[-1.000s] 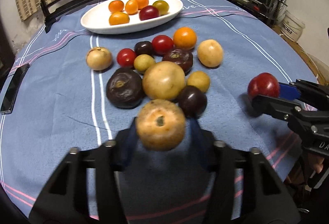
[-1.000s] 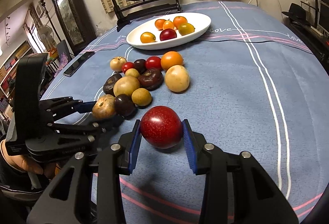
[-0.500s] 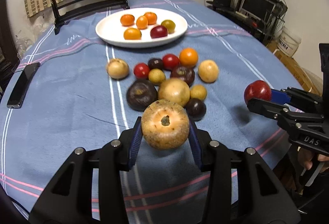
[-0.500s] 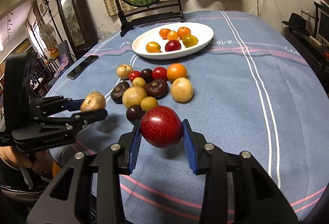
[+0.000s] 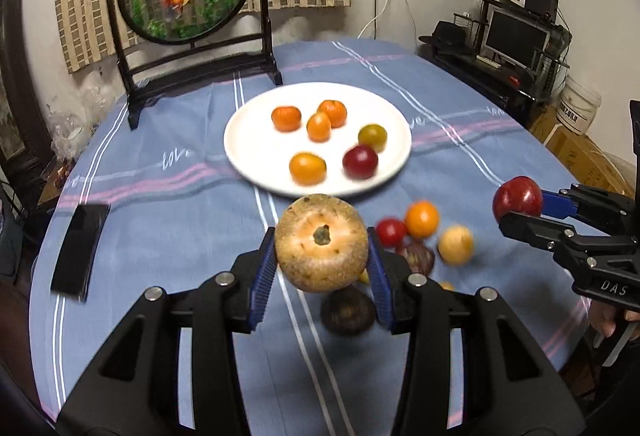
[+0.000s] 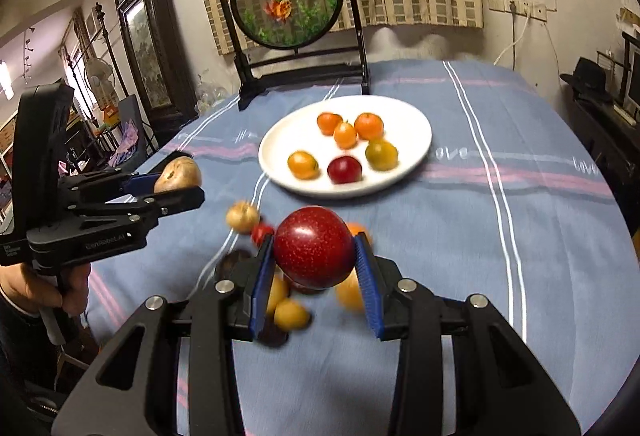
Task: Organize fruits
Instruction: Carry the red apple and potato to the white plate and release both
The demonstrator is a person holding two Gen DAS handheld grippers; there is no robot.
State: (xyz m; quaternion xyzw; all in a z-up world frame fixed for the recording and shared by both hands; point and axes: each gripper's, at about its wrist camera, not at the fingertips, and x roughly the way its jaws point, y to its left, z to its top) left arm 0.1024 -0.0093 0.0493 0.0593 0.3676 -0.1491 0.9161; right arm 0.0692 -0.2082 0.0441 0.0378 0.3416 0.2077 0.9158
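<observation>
Left gripper clamps a tan fruit between its blue pads, stem end toward the camera, clear of the cloth. Right gripper likewise grips a red fruit held in the air. Both point toward the white plate ahead, which holds six small fruits. Loose fruits lie on the cloth below and just past the fingers. Judgement: both carried high so as to clear the pile on the way to the plate.

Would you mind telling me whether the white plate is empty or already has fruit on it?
Partly filled: the white plate holds six small fruits, four orange, one dark red and one greenish, with bare space left.
</observation>
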